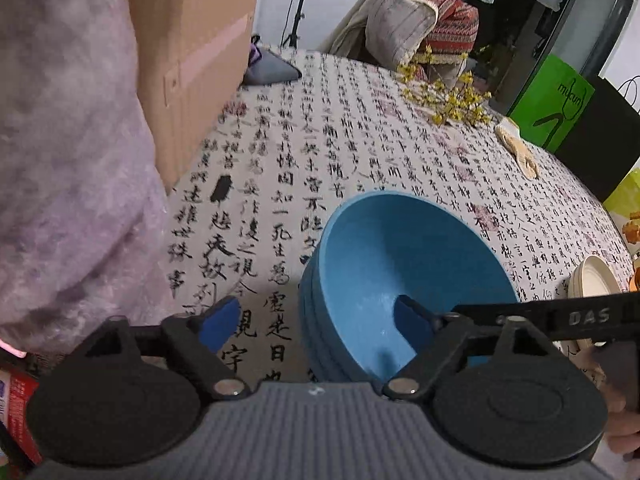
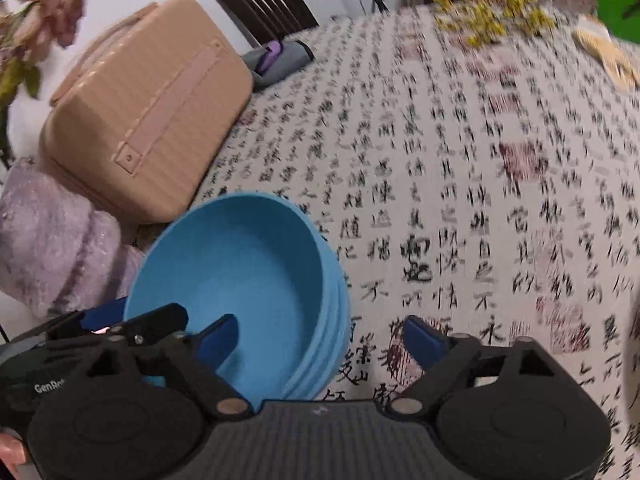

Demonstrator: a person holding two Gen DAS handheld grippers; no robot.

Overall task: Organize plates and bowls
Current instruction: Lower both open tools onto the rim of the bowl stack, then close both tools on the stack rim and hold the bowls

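We have the left gripper [image 1: 316, 322] and right gripper [image 2: 320, 338] straddling opposite walls of the stack of round blue plastic bowls [image 1: 400, 264] on the calligraphy-print tablecloth [image 1: 360, 140], fingers apart, nothing clamped. Next, we judge, both must close on the rims. We count four nested bowls, perhaps; one cream plate [image 1: 596, 276] nearby.

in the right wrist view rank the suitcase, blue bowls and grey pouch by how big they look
1. suitcase and bowls: look about alike; the bowls are nearer the camera, so unsure.
2. pouch: clearly smallest, though farthest.
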